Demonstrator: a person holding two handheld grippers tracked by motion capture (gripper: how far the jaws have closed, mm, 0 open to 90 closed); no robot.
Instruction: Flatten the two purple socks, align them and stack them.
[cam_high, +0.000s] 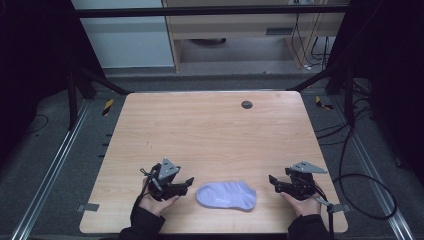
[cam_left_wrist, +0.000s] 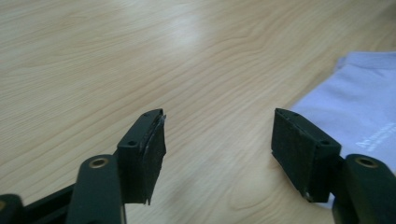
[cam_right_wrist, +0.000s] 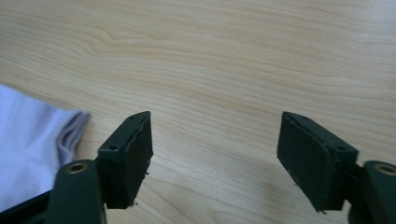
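Observation:
A pale lilac sock (cam_high: 226, 195) lies flat near the front edge of the wooden table (cam_high: 210, 130), between my two grippers. My left gripper (cam_high: 188, 182) sits just left of the sock, open and empty, its jaws pointing right. In the left gripper view the gripper (cam_left_wrist: 218, 140) hovers over bare wood, with the sock (cam_left_wrist: 355, 107) beside its right jaw. My right gripper (cam_high: 272, 181) rests right of the sock, open and empty, a short gap away. The right gripper view has the gripper (cam_right_wrist: 215, 149) above bare wood, and the sock's edge (cam_right_wrist: 32, 144) lies at the left.
A small dark round disc (cam_high: 246, 104) sits near the table's far edge. Metal rails run along both sides of the table, and cables lie on the floor at the right (cam_high: 360, 185). Bare wood stretches beyond the sock.

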